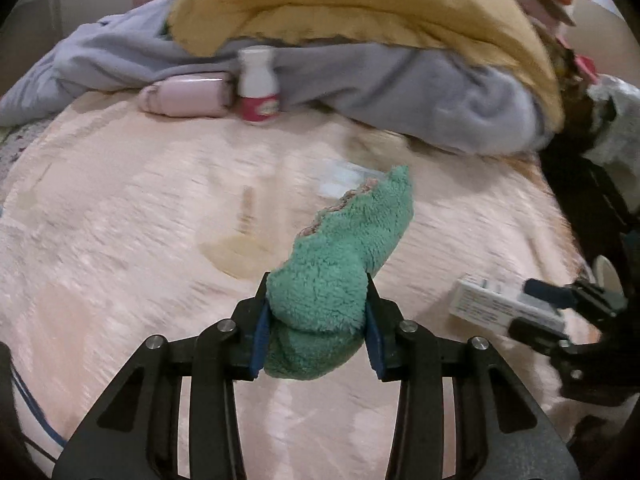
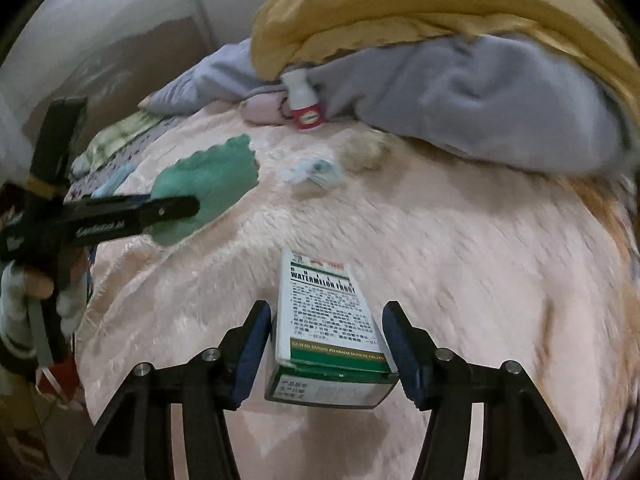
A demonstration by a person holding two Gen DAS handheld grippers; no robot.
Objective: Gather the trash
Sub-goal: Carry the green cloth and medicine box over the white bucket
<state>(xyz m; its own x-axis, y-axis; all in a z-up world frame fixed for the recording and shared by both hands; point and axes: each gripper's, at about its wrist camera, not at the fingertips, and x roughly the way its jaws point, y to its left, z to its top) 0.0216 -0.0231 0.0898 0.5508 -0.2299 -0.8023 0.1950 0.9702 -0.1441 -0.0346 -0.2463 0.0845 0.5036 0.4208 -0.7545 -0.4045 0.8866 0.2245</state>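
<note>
My left gripper (image 1: 318, 280) is shut on a fuzzy green cloth (image 1: 340, 248), which sticks up and forward from between the blue pads, above the pink bedspread (image 1: 120, 200). The right wrist view shows the same green cloth (image 2: 212, 184) at the left, with a left finger (image 2: 176, 208) across it. My right gripper (image 2: 327, 308) is shut on a white and green medicine box (image 2: 324, 320), held by its sides with the printed face up. That box (image 1: 492, 304) and the right gripper (image 1: 528, 306) appear at the right of the left wrist view.
A white bottle with a red label (image 1: 258, 88) and a pink pouch (image 1: 188, 94) lie against a grey garment (image 1: 400, 84) under a mustard blanket (image 1: 360, 0). A crumpled pale wrapper (image 2: 312, 172) and a beige tuft (image 2: 364, 152) lie mid-bed. A person's hand (image 2: 40, 284) holds the left tool.
</note>
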